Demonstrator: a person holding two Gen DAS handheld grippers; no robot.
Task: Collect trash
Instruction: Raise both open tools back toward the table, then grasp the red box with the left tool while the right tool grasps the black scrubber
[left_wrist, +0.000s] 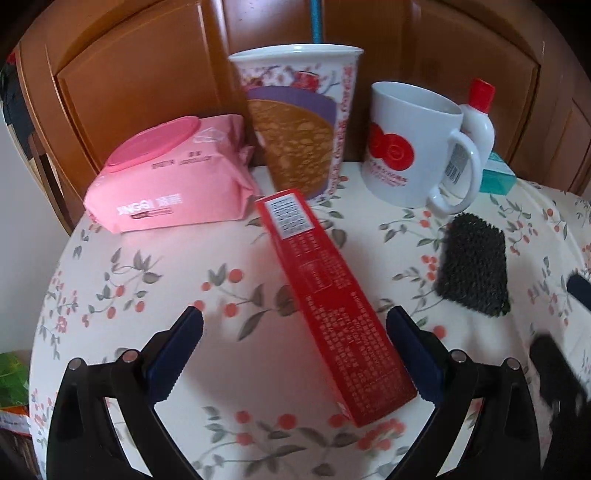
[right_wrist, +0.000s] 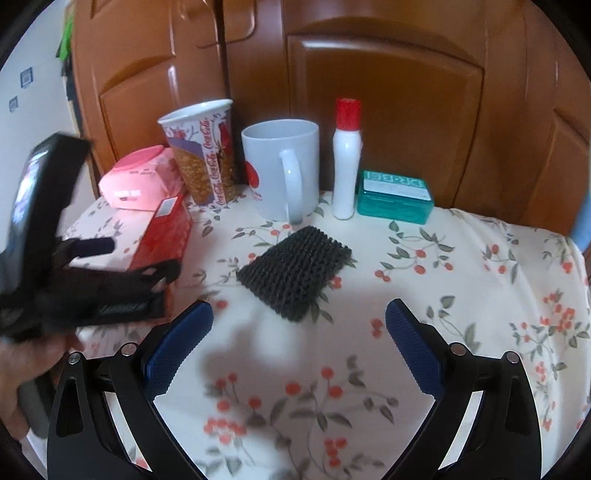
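Observation:
A long red carton (left_wrist: 325, 295) lies flat on the floral tablecloth (left_wrist: 147, 280), running from near the paper cup toward the camera. My left gripper (left_wrist: 295, 317) is open and straddles the carton's near half; its right finger (left_wrist: 410, 347) is close against the carton's side, and the left finger stands well clear. In the right wrist view the carton (right_wrist: 162, 236) shows at the left, with the left gripper (right_wrist: 129, 258) around it and a hand (right_wrist: 26, 373) holding that tool. My right gripper (right_wrist: 299, 308) is open and holds nothing, low over the cloth just short of a black knitted pad (right_wrist: 295, 271).
Along the back stand a pink wipes pack (left_wrist: 166, 177), a printed paper cup (left_wrist: 299, 122), a white mug (left_wrist: 410, 147), a white bottle with a red cap (right_wrist: 346, 158) and a teal box (right_wrist: 395, 197). Brown cupboard doors (right_wrist: 388, 92) rise behind. The table's edge drops off at the left.

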